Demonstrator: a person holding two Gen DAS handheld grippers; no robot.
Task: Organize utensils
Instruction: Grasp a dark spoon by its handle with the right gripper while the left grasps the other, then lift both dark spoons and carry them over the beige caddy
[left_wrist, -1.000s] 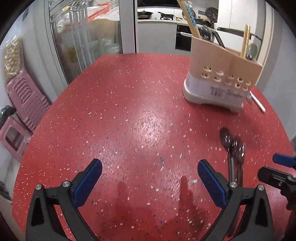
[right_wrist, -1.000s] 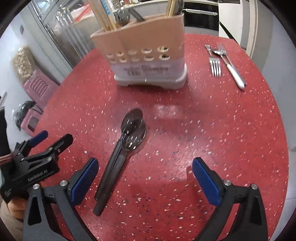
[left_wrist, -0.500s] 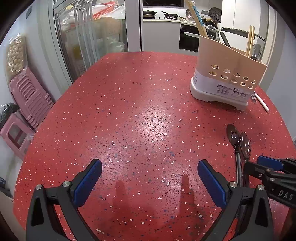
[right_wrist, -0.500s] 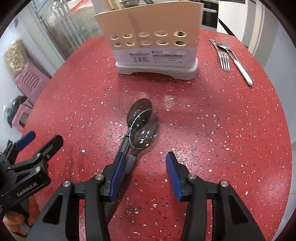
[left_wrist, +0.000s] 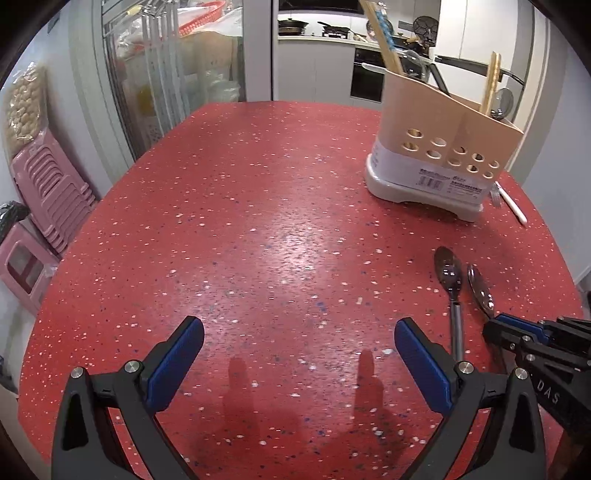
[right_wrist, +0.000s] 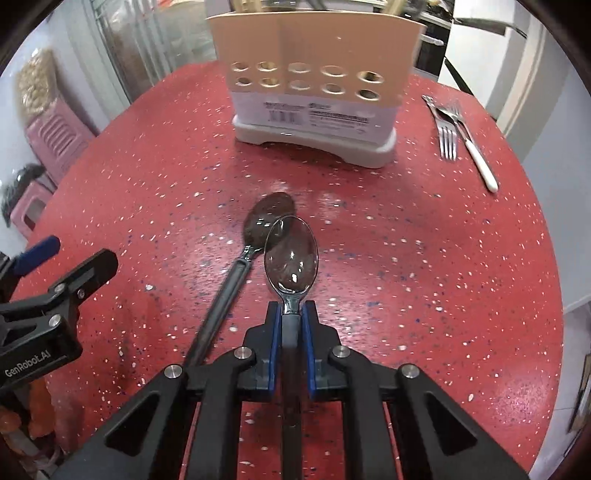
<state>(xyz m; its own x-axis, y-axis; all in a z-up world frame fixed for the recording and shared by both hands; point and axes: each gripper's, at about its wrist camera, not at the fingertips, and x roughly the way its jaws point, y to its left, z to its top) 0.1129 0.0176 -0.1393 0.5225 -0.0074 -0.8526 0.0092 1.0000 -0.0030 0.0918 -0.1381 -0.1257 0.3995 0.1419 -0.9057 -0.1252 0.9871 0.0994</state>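
Note:
Two dark see-through spoons lie side by side on the red speckled table (left_wrist: 258, 221). My right gripper (right_wrist: 291, 314) is closing, and its blue pads press on the neck of the right spoon (right_wrist: 291, 258), whose bowl overlaps the left spoon (right_wrist: 267, 218). The left wrist view shows the same spoons (left_wrist: 448, 273) with the right gripper (left_wrist: 498, 325) on the right one (left_wrist: 480, 291). My left gripper (left_wrist: 295, 343) stands open over bare table, nothing between its fingers. A beige utensil holder (right_wrist: 314, 55) with chopsticks and utensils stands behind the spoons.
Two forks (right_wrist: 448, 136), one with a white handle (right_wrist: 480, 162), lie right of the holder near the table's far right edge. The left gripper (right_wrist: 75, 253) hangs left of the spoons. Pink stacked stools (left_wrist: 48, 192) stand beyond the table's left edge.
The right gripper moved in over the spoons and its jaws went from wide open to closed on the right spoon's neck. The left gripper shifted slightly across the table.

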